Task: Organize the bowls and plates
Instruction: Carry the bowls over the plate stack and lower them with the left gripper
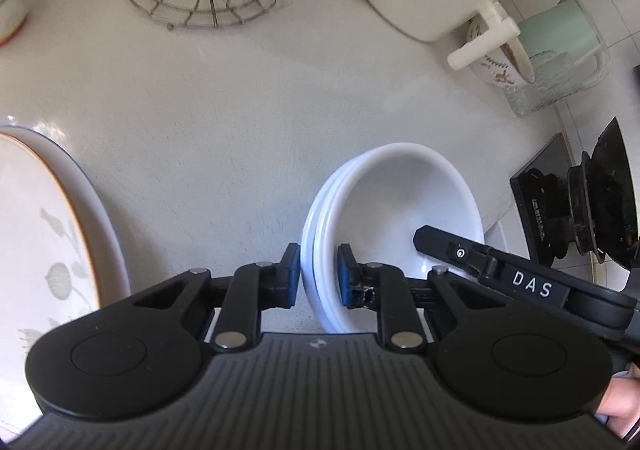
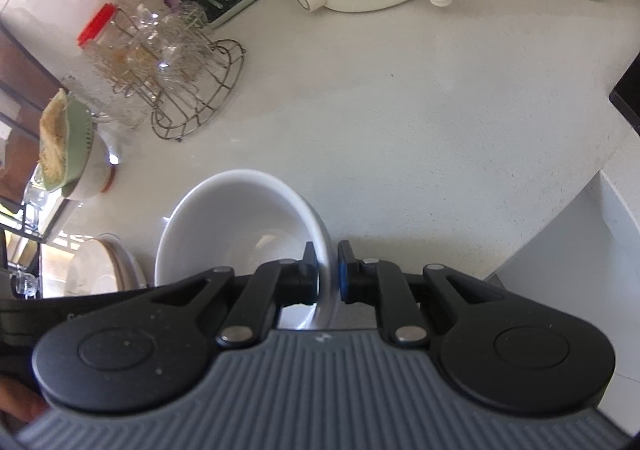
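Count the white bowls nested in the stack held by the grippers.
3 rims show in the stack of white bowls, gripped by the left gripper and right gripper; more may be hidden.

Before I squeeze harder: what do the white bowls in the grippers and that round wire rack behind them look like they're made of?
White bowls: apparently glazed ceramic, or possibly melamine; smooth, glossy, thick rounded rims, several nested. The left gripper and right gripper each pinch a rim. Wire rack: thin bare metal wire, dull grey, holding clear ribbed glassware.
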Demonstrator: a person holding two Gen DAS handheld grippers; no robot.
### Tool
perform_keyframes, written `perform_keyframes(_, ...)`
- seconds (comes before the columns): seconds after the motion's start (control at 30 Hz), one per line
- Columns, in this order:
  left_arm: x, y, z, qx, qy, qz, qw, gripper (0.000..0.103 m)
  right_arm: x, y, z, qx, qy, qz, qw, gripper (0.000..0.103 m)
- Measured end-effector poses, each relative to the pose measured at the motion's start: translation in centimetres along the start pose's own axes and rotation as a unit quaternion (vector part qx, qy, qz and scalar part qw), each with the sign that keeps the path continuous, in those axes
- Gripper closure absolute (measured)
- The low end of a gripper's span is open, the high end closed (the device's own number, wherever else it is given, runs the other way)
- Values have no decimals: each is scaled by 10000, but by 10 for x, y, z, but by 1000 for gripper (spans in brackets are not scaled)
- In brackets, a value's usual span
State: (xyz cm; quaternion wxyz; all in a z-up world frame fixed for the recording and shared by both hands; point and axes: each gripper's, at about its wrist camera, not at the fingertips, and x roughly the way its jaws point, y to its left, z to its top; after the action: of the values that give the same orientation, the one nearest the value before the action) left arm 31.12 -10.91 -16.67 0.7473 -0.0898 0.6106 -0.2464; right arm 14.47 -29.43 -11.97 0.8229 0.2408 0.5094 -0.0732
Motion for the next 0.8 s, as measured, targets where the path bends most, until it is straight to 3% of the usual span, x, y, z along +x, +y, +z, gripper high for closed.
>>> perform_keyframes(0.23, -33, -7, 3, 122, -207, 221, 9995, 80, -22, 23, 2, -238, -8, 46, 9997, 91)
perform_keyframes(0.8, -109, 18, -16, -238, -567, 397, 9973, 80, -51, 83, 1, -780, 48, 322, 9964, 90)
